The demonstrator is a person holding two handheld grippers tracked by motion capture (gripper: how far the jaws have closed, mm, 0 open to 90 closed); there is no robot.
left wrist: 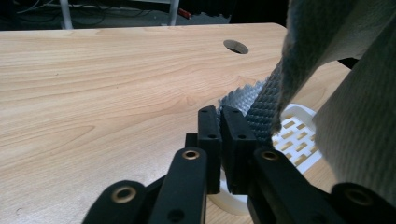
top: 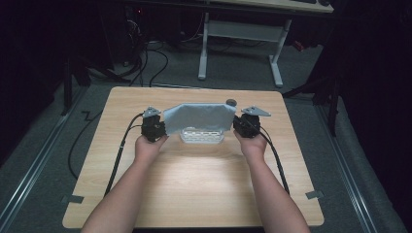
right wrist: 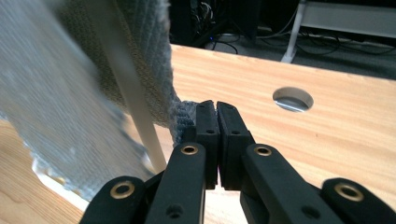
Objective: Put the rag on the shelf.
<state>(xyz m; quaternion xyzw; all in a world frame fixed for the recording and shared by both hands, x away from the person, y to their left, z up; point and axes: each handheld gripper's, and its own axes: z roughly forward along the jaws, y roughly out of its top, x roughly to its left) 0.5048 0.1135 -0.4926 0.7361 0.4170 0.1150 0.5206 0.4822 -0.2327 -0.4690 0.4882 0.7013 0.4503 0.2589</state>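
Cloth (top: 199, 116) stretched between both tools — left (top: 160, 127), right (top: 239, 125) — pinching its ends.

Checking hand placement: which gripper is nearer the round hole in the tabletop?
Right. The right gripper sits just below and beside the hole, at the cloth's near end. The left gripper holds the cloth's far end, well away.

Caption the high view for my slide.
Two grippers, left gripper and right gripper, hold a grey-blue cloth over a white slotted basket.
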